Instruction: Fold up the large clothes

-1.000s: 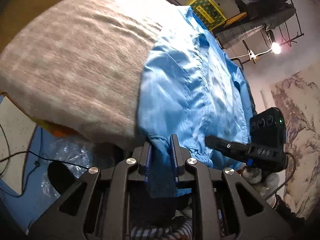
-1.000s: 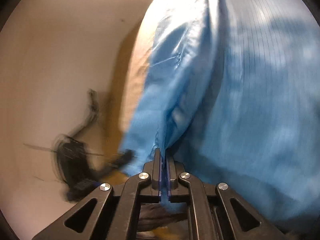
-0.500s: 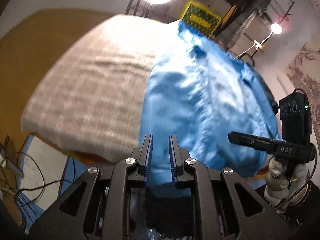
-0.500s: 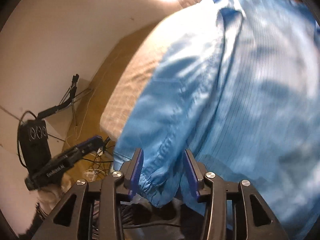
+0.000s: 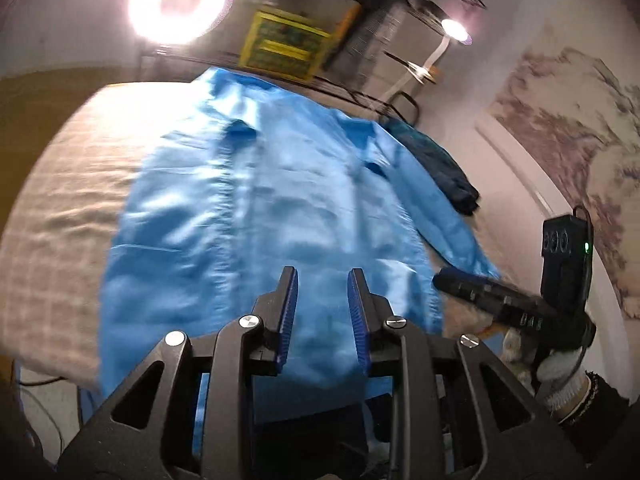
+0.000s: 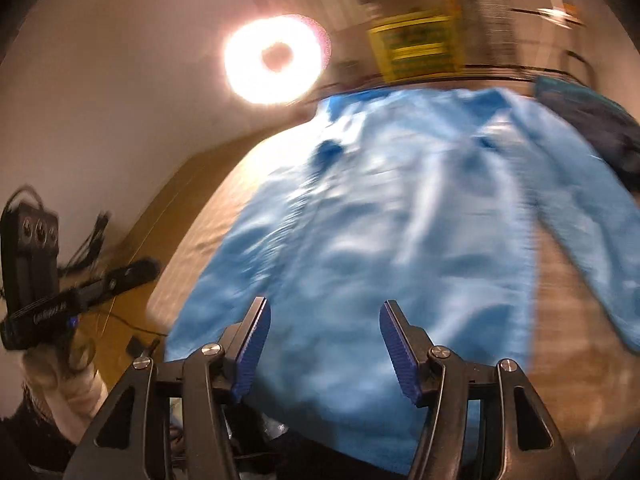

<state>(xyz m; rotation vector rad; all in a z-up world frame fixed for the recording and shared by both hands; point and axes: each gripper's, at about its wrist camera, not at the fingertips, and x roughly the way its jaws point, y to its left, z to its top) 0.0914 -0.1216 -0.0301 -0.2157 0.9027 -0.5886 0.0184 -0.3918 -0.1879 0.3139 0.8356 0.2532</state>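
Tongs on both sides hang over the near hem of the blue coat (image 5: 280, 200) spread flat on the beige-covered bed (image 5: 72, 200), left tongs (image 5: 322, 280) and right tongs (image 6: 324, 312) both opening, nothing pinched between them.

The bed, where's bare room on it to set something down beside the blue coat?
The widest bare patch is the checked bed cover left of the blue coat in the left wrist view. A narrower strip of cover lies between the coat's body and its sleeve. The far corner is crowded by a dark garment.
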